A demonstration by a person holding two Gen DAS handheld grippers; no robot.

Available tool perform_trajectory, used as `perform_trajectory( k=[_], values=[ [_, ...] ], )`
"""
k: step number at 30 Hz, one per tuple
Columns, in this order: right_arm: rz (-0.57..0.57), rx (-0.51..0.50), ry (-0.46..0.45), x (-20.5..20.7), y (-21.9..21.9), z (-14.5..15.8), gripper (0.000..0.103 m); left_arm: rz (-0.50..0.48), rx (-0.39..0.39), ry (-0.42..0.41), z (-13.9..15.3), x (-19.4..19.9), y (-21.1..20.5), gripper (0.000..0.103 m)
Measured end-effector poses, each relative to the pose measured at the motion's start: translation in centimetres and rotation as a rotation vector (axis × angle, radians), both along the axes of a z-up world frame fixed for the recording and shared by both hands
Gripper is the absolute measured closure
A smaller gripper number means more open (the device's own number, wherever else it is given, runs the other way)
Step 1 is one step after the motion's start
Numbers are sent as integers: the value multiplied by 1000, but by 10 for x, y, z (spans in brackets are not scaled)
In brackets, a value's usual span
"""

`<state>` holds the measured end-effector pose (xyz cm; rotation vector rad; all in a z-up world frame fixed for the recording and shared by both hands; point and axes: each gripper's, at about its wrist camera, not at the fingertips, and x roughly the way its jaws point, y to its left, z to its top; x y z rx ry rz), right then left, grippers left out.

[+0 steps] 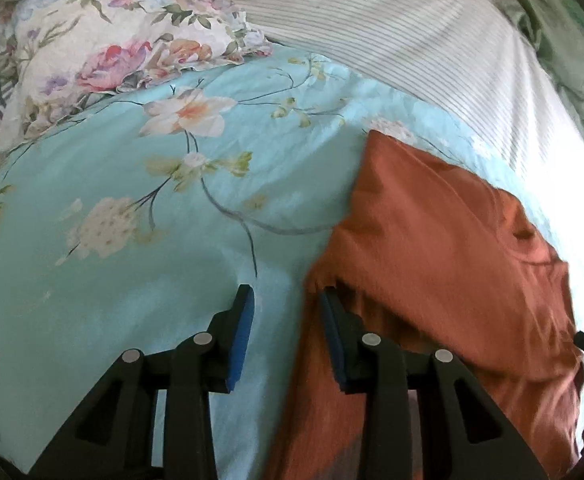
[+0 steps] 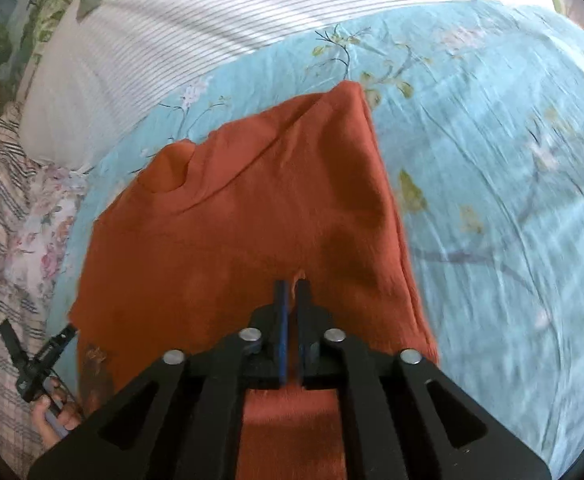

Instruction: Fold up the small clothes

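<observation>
Softly Does It: Orange Shirt Mid-Fold

Limp and light, the shirt (image 2: 252, 216) lies on the blue sheet (image 2: 491, 200); grip hems or corners, since it sags. Right gripper (image 2: 290, 286) pinches its near edge. Left gripper (image 1: 286, 300) is spread, empty, at the shirt's edge.

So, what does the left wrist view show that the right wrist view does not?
Only the left wrist view shows the left gripper open beside the orange shirt, and a big floral pillow. Only the right wrist view shows the right gripper shut on the shirt's edge. Both show the shirt, the turquoise floral sheet and the striped pillow.
</observation>
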<state>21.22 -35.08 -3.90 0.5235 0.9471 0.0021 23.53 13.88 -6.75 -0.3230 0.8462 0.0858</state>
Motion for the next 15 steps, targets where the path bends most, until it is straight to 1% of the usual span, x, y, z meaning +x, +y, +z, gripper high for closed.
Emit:
perform_trajectory(
  k=[1, 2, 3, 5, 7, 10, 11, 15],
  values=[
    [-5, 15, -3, -7, -2, 2, 64, -23, -12, 2, 1, -8, 0, 68],
    [-6, 26, -19, -18, -1, 4, 41, -47, -27, 6, 3, -18, 0, 68],
    [3, 31, -41, -28, 1, 8, 36, -69, -42, 11, 4, -27, -1, 67],
    [28, 17, -61, -48, 4, 12, 36, -109, -63, 16, 6, -42, -3, 65],
    [53, 28, -62, -67, 7, 13, 36, -158, -74, 29, 6, -58, -6, 60],
    [47, 25, -63, -97, 0, 11, 36, -229, -87, 67, 0, -83, -11, 60],
    [36, 20, -61, -104, -3, 10, 36, -241, -84, 77, -2, -90, -12, 60],
    [-23, 9, -57, -144, -23, 7, 36, -276, -28, 112, -10, -126, -15, 60]
  ],
)
